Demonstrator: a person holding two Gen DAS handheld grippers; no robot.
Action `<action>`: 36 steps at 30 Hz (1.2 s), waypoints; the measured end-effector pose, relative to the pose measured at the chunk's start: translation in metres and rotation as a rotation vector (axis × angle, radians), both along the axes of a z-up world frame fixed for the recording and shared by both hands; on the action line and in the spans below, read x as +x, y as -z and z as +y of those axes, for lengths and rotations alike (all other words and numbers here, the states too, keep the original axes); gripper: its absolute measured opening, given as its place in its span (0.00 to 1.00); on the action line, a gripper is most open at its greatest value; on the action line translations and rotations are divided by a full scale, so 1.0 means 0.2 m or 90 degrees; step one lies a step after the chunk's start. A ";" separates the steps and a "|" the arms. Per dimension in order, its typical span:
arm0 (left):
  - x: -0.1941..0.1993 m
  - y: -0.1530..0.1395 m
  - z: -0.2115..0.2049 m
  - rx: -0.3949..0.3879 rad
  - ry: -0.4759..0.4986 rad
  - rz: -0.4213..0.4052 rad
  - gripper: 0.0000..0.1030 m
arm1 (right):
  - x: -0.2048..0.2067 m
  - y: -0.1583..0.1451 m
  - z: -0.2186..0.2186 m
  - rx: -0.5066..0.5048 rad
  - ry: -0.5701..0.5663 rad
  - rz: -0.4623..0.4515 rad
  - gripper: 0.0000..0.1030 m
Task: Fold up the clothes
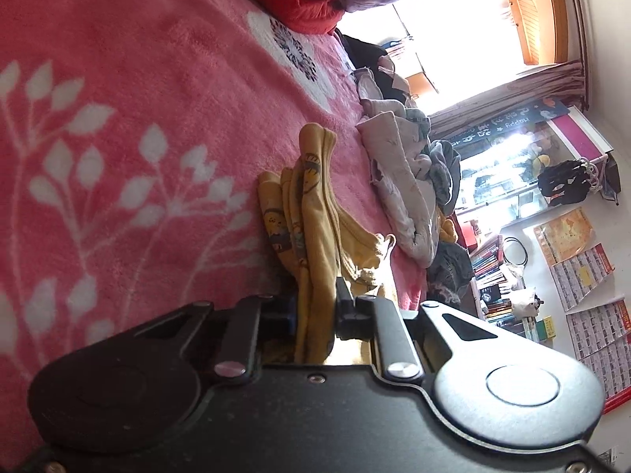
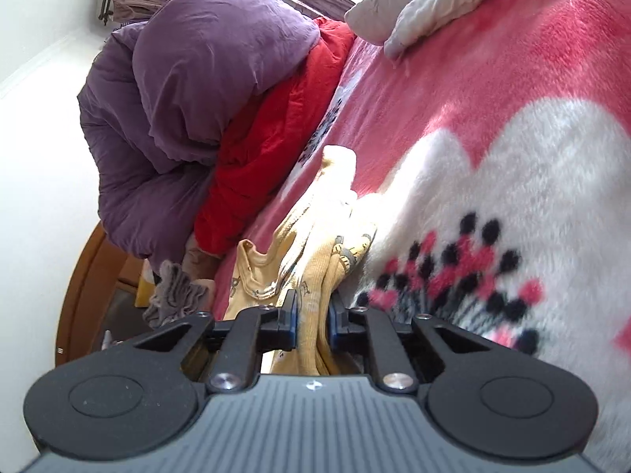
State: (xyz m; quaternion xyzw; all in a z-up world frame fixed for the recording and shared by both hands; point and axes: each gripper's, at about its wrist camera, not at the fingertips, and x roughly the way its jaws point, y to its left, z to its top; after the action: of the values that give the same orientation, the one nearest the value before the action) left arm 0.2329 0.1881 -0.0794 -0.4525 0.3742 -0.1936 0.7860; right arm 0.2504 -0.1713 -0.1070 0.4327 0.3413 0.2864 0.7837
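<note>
- The bed is covered by a fluffy pink blanket [image 1: 118,59] with white leaf shapes and big white flowers with black and red dots.
- The left gripper [image 1: 315,311] is clenched on a bunched fold of the yellow garment [image 1: 315,213]; its black pads press the cloth from both sides.
- This soft yellow garment, with small cartoon prints, lies on the blanket, out in the middle of the bed.
- Past it, a crumpled pale quilted cloth [image 1: 398,181] and grey clothes [image 1: 445,165] are heaped near the far edge of the bed.
- A bright window [image 1: 453,27] with a gathered curtain, a shelf of books [image 1: 493,276] and paper calendars [image 1: 587,280] fill the room on that side.
- In the right wrist view, a puffy purple quilt [image 2: 189,110] sits on a red quilt [image 2: 276,149] at the bed's edge.
- The right gripper [image 2: 313,315] pinches the ribbed yellow garment too, with blue-edged pads tight on it.
</note>
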 end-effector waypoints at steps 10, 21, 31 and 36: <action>-0.50 -0.08 0.29 -0.037 -0.083 -0.006 0.13 | -0.25 -0.07 0.27 0.050 -0.066 0.024 0.16; -1.00 -0.42 0.89 -0.070 -0.248 -0.129 0.13 | -0.25 -0.52 0.95 0.070 -0.240 -0.074 0.16; -1.29 -1.06 1.62 -0.048 -0.422 -0.299 0.13 | -0.09 -1.23 1.99 0.152 -0.428 -0.181 0.16; -1.34 -1.20 1.96 -0.042 -0.492 -0.308 0.13 | -0.02 -1.47 2.45 0.175 -0.490 -0.184 0.16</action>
State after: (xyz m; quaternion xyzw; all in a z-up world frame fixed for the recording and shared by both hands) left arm -0.0351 0.5803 0.1597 -0.5254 -0.0227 0.0022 0.8506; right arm 0.2460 0.3195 0.1860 0.3293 0.3231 0.6583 0.5948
